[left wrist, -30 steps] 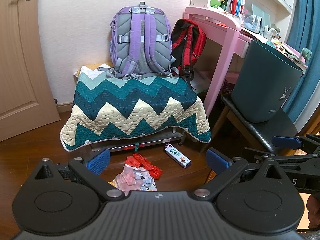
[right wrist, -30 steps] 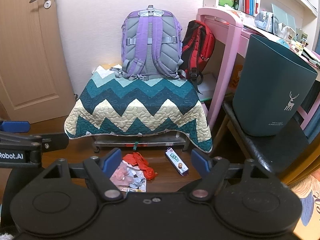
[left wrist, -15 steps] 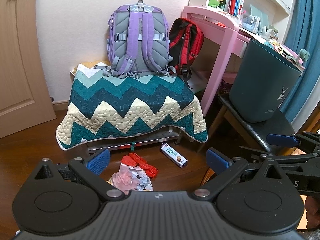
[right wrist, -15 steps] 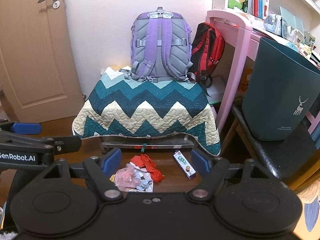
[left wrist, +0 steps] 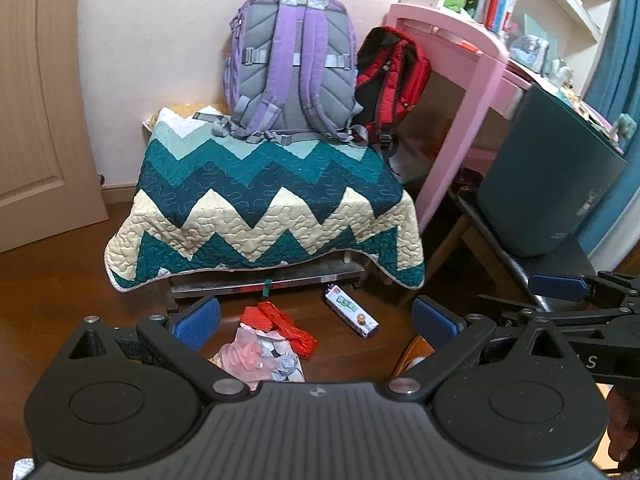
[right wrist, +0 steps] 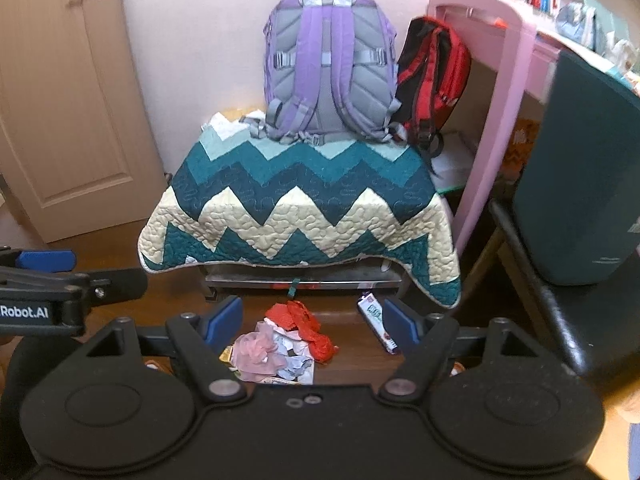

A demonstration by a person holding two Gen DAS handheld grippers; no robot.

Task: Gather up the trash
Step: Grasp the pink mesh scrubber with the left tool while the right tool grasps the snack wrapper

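1. Left wrist view: since a second ago we have drifted closer, so the quilt-covered bench (left wrist: 264, 208) fills more of the frame and the trash pile (left wrist: 264, 354) sits lower between our blue pads.
2. Our left claw (left wrist: 316, 320) is spread wide and empty; the right claw (right wrist: 312, 318) is likewise released, holding nothing.
3. The crumpled papers and the red wrapper (left wrist: 286, 322) lie on the floor (left wrist: 60, 300) just before the bench; the snack packet (left wrist: 352, 312) lies beside them.
4. We judge collecting has not begun; the approach is nearly done.
5. The teal bin (left wrist: 552, 184) stands on a chair to the right.
6. The quilt's hanging edge and the bench frame crowd the reach.
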